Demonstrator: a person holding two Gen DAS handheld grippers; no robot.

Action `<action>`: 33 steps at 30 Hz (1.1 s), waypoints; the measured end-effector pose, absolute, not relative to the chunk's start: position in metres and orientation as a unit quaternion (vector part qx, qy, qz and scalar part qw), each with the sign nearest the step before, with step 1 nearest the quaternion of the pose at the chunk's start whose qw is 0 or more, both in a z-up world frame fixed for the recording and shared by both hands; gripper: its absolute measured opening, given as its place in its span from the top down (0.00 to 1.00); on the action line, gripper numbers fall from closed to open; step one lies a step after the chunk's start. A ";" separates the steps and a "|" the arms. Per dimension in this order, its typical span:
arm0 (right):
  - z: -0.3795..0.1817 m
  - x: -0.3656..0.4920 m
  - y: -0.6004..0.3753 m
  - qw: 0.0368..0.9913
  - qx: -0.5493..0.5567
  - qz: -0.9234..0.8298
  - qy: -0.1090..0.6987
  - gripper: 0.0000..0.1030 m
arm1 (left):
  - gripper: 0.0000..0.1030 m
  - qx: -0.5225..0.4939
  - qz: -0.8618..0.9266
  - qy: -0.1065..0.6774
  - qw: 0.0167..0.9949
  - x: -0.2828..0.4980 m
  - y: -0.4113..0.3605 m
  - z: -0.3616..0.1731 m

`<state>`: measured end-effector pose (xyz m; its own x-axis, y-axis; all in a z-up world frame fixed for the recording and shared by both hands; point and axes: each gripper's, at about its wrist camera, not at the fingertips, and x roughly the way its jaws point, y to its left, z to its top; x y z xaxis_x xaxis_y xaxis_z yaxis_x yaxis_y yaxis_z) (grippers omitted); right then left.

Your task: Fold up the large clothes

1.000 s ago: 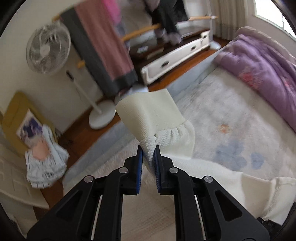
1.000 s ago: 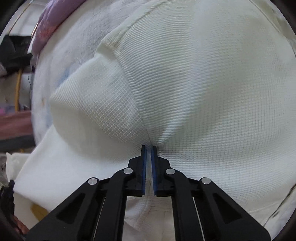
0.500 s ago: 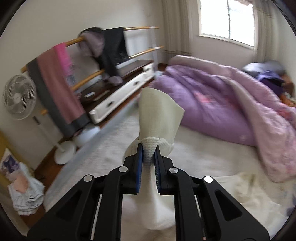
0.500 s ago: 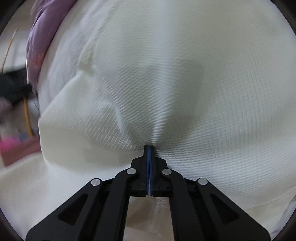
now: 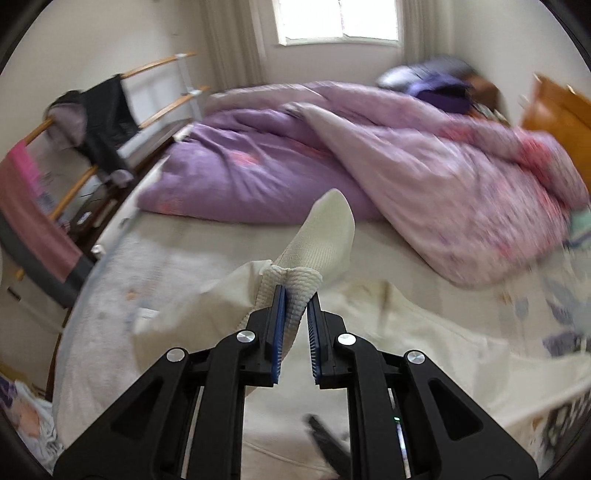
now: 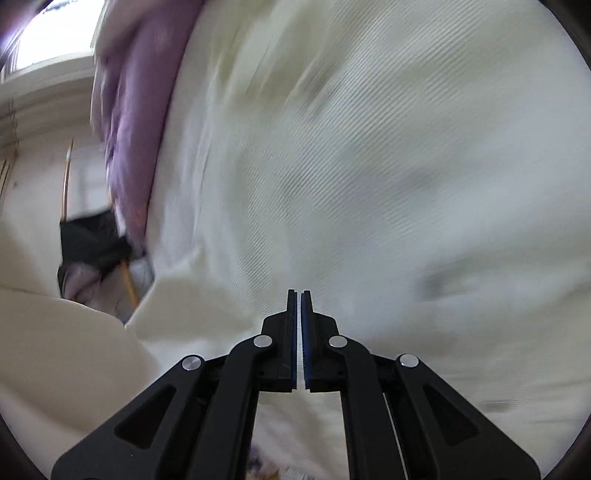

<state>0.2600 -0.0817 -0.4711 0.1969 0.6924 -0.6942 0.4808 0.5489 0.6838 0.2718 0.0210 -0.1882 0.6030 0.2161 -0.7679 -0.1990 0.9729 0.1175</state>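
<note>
The large garment is a cream waffle-knit top spread over the bed. My left gripper is shut on its ribbed cuff, and the sleeve stands up beyond the fingertips, lifted off the bed. In the right wrist view the same cream cloth fills almost the whole picture, blurred by motion. My right gripper has its jaws pressed nearly together with the cloth at their tips; the pinch itself is hard to make out in the blur.
A purple duvet and a pink quilt are heaped across the far half of the bed. A wooden drying rack with dark and pink clothes stands at the left. A window is behind, and wooden furniture at the right.
My left gripper has swung right with the cuff, from facing the fan and rack to facing the duvet and window. The right gripper view has shifted and rolled, and the cloth is now blurred.
</note>
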 end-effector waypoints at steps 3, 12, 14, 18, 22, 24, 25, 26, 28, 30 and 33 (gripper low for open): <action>-0.457 0.235 -0.163 0.655 0.451 0.030 0.605 0.98 | 0.88 0.022 0.080 0.463 0.883 0.276 -0.022 -0.231; -0.443 0.177 -0.287 0.673 0.456 -0.124 0.568 0.98 | 0.89 0.004 -0.046 0.578 0.814 0.273 -0.104 -0.383; -0.439 0.168 -0.306 0.676 0.455 -0.138 0.564 0.98 | 0.87 -0.027 -0.105 0.634 0.765 0.271 -0.113 -0.413; -0.430 0.183 -0.310 0.684 0.434 -0.137 0.570 0.75 | 0.34 -0.125 -0.126 0.640 0.748 0.246 -0.069 -0.401; -0.423 0.216 -0.292 0.701 0.412 -0.084 0.576 0.48 | 0.30 -0.147 -0.088 0.630 0.758 0.222 -0.002 -0.375; -0.422 0.234 -0.274 0.707 0.396 -0.050 0.584 0.45 | 0.30 -0.148 -0.042 0.627 0.764 0.212 0.036 -0.369; -0.424 0.246 -0.261 0.709 0.389 -0.035 0.588 0.44 | 0.30 -0.153 -0.003 0.627 0.764 0.208 0.065 -0.369; -0.428 0.261 -0.246 0.713 0.379 -0.014 0.590 0.44 | 0.30 -0.159 0.024 0.627 0.762 0.203 0.086 -0.369; -0.438 0.285 -0.221 0.714 0.353 0.007 0.605 0.44 | 0.30 -0.178 0.089 0.630 0.751 0.199 0.133 -0.377; -0.454 0.313 -0.192 0.713 0.325 0.028 0.620 0.44 | 0.30 -0.206 0.157 0.621 0.740 0.196 0.179 -0.386; -0.478 0.340 -0.160 0.699 0.320 0.059 0.637 0.44 | 0.30 -0.227 0.205 0.607 0.734 0.193 0.217 -0.400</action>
